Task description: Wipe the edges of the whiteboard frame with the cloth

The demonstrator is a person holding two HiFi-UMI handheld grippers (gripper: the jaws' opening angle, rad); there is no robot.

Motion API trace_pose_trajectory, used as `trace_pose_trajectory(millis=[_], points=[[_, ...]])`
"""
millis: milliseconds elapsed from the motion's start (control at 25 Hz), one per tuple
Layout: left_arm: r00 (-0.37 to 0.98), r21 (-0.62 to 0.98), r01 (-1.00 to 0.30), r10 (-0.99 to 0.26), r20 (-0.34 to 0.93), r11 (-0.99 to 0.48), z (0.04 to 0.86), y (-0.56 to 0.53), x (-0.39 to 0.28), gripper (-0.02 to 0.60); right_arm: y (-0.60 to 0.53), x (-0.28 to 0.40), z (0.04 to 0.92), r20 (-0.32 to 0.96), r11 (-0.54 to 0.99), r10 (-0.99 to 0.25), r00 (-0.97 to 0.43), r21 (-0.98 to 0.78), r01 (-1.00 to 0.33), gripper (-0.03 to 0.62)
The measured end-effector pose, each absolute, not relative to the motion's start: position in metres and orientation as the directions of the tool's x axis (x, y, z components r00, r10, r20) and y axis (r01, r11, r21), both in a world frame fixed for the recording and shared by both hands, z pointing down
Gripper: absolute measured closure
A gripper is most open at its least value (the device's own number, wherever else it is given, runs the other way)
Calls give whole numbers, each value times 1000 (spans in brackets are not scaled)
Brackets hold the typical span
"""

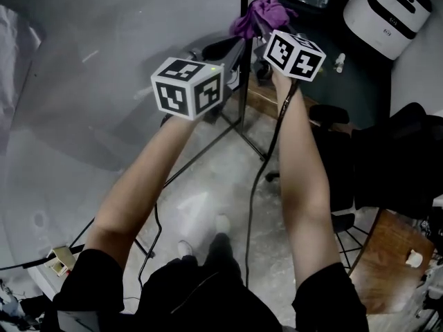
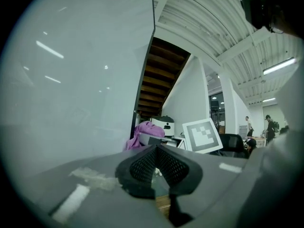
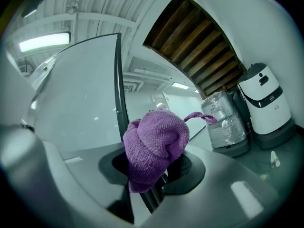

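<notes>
1. The right gripper (image 3: 156,169) is clamped on the bunched purple cloth (image 3: 154,146).
2. The cloth sits against the whiteboard frame (image 3: 118,89) (its dark upright edge).
3. The left gripper (image 2: 156,164) has its jaws pressed together, empty, near the whiteboard (image 2: 71,89).

A work space like a lab or open office: a whiteboard (image 1: 104,61) on a stand, a white wheeled machine (image 1: 387,9), a black office chair (image 2: 235,144), a cable (image 1: 259,178) across the concrete floor (image 1: 208,199), strip lights (image 3: 45,41) on a ribbed ceiling.
</notes>
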State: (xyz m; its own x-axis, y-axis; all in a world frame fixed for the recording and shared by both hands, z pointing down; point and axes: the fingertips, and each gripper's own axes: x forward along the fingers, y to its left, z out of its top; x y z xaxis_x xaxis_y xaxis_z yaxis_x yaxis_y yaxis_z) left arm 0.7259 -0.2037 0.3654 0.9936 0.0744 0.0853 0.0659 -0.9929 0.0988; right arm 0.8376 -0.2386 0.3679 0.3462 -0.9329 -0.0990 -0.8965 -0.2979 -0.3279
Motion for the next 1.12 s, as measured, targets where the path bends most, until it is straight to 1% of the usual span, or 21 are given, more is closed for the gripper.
trace_pose_trajectory(millis=[120,320,480,720,1120], points=[[991,116,58,71,111,-992,387,-206,723,578,-236,834,370,-145,-277,-929,339,-334,-901,444],[989,127,48,65,133,-991,409,-210,722,578,-232,821,377,-161,-290,-927,338,-261,-921,444],[988,138,46,66,142,-989,421,-211,721,578,-234,814,396,-146,-284,-933,328,-262,-923,444],[985,156,34,60,164,-987,451,-209,721,578,-235,815,458,-65,-283,-946,318,-314,-906,444],[978,181,7,44,203,-983,507,-214,718,578,-236,816,521,-39,-283,-946,322,-383,-879,442]])
